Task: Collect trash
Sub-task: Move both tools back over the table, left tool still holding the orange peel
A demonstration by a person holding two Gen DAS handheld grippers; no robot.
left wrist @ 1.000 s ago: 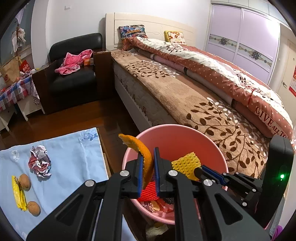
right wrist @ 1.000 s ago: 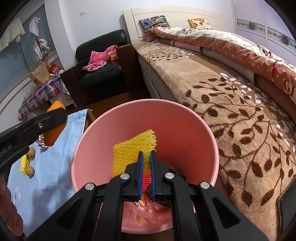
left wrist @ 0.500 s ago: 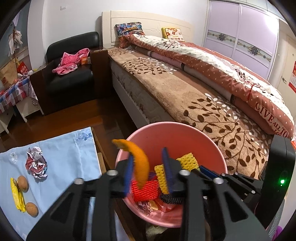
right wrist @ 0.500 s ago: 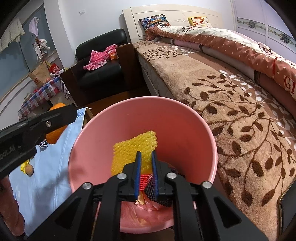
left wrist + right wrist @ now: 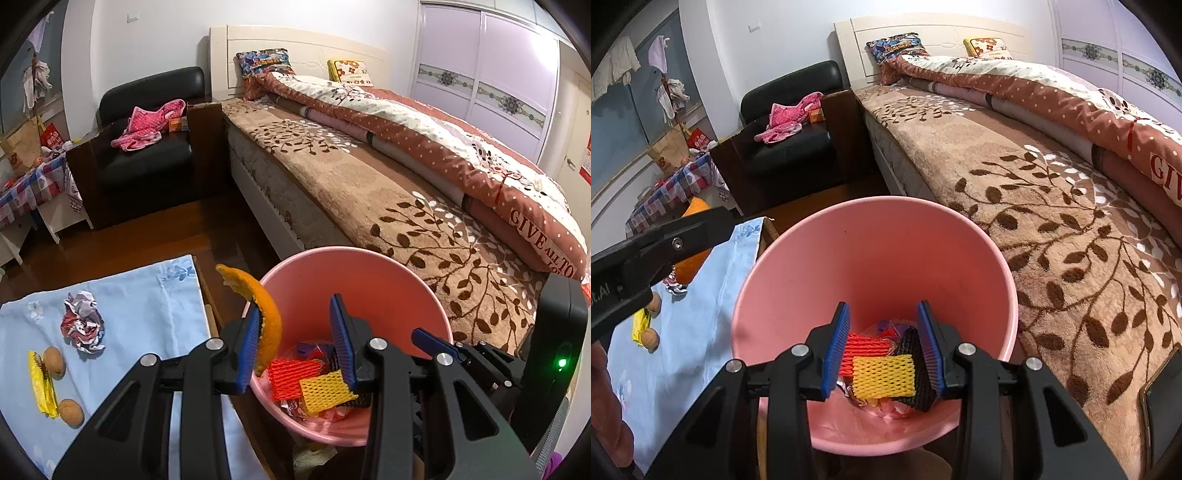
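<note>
A pink bin [image 5: 369, 266] [image 5: 871, 236] stands beside the bed. In it lie a yellow foam net [image 5: 884, 371] [image 5: 325, 391], a red net [image 5: 866, 349] [image 5: 291, 371], a black net [image 5: 918, 369] and wrappers. My left gripper [image 5: 295, 343] is open over the bin's left rim; an orange peel [image 5: 260, 310] still leans against its left finger. My right gripper [image 5: 882, 349] is open and empty above the bin's inside. On the blue cloth [image 5: 147, 295] lie a crumpled paper ball [image 5: 83, 323], a yellow wrapper [image 5: 42, 387] and two walnuts [image 5: 55, 362].
The bed [image 5: 369, 177] with a leaf-patterned blanket runs along the right. A black armchair [image 5: 147, 147] with pink clothes stands at the back. A small table with a checked cloth [image 5: 26, 188] is at the far left. Dark wooden floor lies between them.
Both grippers have opened. The right one let the yellow net fall into the bin. The left one released its grip on the orange peel, which still rests on its left finger.
</note>
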